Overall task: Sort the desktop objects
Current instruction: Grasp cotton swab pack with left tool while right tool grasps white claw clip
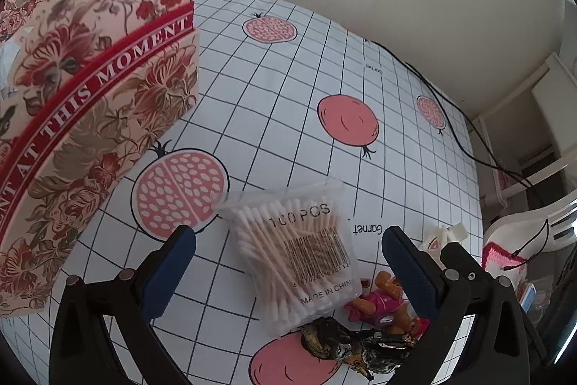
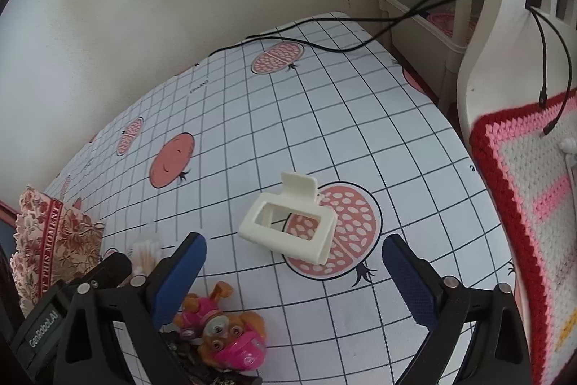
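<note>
A clear bag of cotton swabs (image 1: 295, 258) lies on the checked tablecloth between the fingers of my open left gripper (image 1: 288, 262). A pink and orange toy pup (image 1: 389, 305) and a dark figurine (image 1: 357, 347) lie just right of the bag. A floral box (image 1: 86, 118) reading "AT THIS MOMENT" stands to the left. My right gripper (image 2: 294, 273) is open and empty, just short of a cream hair claw clip (image 2: 292, 222) lying on a pomegranate print. The toy pup (image 2: 223, 331) lies by its left finger. The swabs (image 2: 144, 253) and the box (image 2: 54, 237) show at far left.
Black cables (image 1: 450, 107) run along the table's far edge. A white chair (image 2: 490, 24) with a red and pink crocheted cushion (image 2: 523, 204) stands at the right, beyond the table edge. The wall lies behind the table.
</note>
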A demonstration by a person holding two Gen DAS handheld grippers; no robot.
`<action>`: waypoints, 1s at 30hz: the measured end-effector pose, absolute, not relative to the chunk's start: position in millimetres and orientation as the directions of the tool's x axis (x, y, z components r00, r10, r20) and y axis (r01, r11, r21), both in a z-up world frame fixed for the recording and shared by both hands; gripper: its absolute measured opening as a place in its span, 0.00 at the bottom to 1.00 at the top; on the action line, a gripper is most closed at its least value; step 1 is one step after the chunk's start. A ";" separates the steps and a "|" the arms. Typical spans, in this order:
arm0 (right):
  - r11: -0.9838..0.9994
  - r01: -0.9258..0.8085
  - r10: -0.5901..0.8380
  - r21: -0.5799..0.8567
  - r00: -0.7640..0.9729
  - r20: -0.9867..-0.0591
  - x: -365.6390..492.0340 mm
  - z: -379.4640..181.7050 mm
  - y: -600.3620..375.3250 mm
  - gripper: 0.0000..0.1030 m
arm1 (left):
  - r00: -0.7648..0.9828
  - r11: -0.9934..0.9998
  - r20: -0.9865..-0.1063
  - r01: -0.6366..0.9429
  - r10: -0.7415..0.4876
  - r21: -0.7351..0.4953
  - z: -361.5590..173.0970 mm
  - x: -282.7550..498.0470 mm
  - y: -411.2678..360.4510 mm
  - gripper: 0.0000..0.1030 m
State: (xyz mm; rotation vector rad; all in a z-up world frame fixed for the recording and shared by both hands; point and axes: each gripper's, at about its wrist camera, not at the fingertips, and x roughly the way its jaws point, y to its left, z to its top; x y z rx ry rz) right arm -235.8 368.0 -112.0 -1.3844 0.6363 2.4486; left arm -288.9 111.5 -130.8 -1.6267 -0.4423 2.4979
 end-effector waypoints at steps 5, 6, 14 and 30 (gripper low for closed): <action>-0.867 -0.436 0.011 0.241 -0.501 -0.865 -236.9 -120.6 368.5 0.83 | -0.390 -0.949 -0.883 0.063 0.261 -0.309 -139.9 -289.1 113.5 0.98; -0.866 -0.439 0.013 0.240 -0.500 -0.866 -237.2 -121.7 368.5 0.82 | -0.386 -0.948 -0.884 0.064 0.263 -0.311 -141.0 -288.7 113.4 0.97; -0.872 -0.447 0.059 0.202 -0.505 -0.861 -238.0 -120.1 365.0 0.70 | -0.392 -0.972 -0.899 0.039 0.197 -0.230 -142.2 -287.7 121.8 0.88; -0.870 -0.463 0.100 0.169 -0.501 -0.860 -236.7 -119.7 365.8 0.57 | -0.418 -0.991 -0.902 0.028 0.109 -0.132 -141.7 -285.3 119.8 0.59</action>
